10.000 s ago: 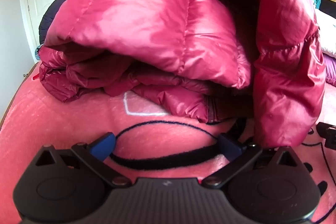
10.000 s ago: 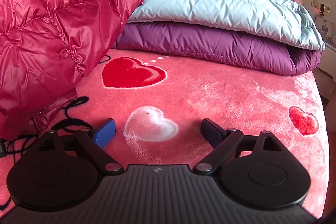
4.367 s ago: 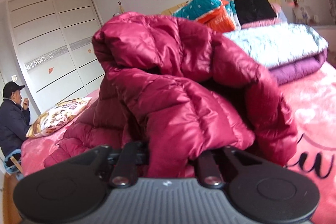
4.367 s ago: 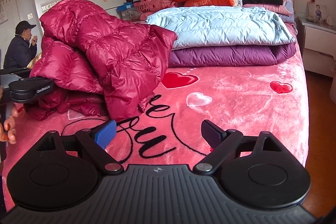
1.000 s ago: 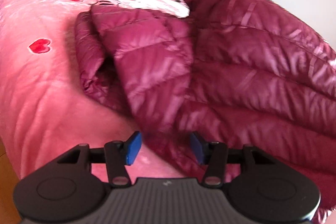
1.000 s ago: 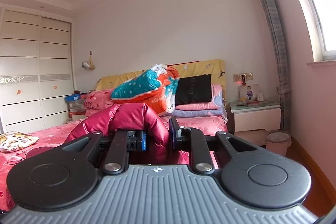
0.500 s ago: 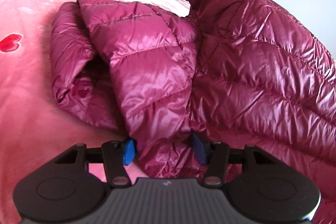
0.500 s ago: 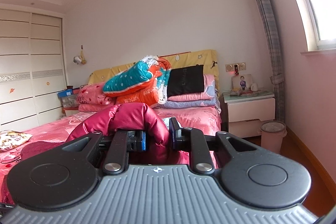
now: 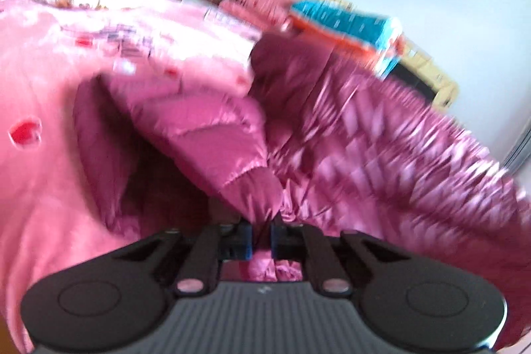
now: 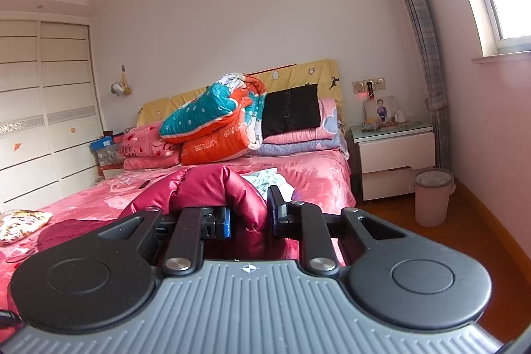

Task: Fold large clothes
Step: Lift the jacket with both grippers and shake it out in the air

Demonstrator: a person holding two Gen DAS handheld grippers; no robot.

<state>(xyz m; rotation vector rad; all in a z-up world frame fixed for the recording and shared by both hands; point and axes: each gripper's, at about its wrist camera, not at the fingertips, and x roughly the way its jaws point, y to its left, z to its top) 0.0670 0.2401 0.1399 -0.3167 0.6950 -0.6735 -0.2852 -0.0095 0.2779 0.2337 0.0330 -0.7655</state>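
Nearest in the left wrist view, the left gripper [image 9: 261, 239] has its jaws drawn almost together on a thin pinch of the red down jacket [image 9: 381, 155], right at the cuff end of a sleeve [image 9: 215, 135]. Nearest in the right wrist view, the right gripper [image 10: 249, 218] is clamped on a thicker, rounded roll of the same jacket [image 10: 215, 188], so its jaws stand a little apart with the padded fabric filling the gap. Beyond the left gripper the jacket spreads up and to the right in quilted folds, blurred by motion, with the sleeve lying over a dark hollow of the garment; it rests on the pink bed blanket [image 9: 43, 181], which shows to the jacket's left. Beyond the jacket, toward the headboard, sits a teal and orange folded quilt [image 10: 215, 121] on pink pillows, with a black cushion [image 10: 292, 111] just beside it. Right of the bed stand a white nightstand [image 10: 395, 161] and a pink bin [image 10: 433, 198]; left of it, white wardrobe doors [image 10: 43, 108].
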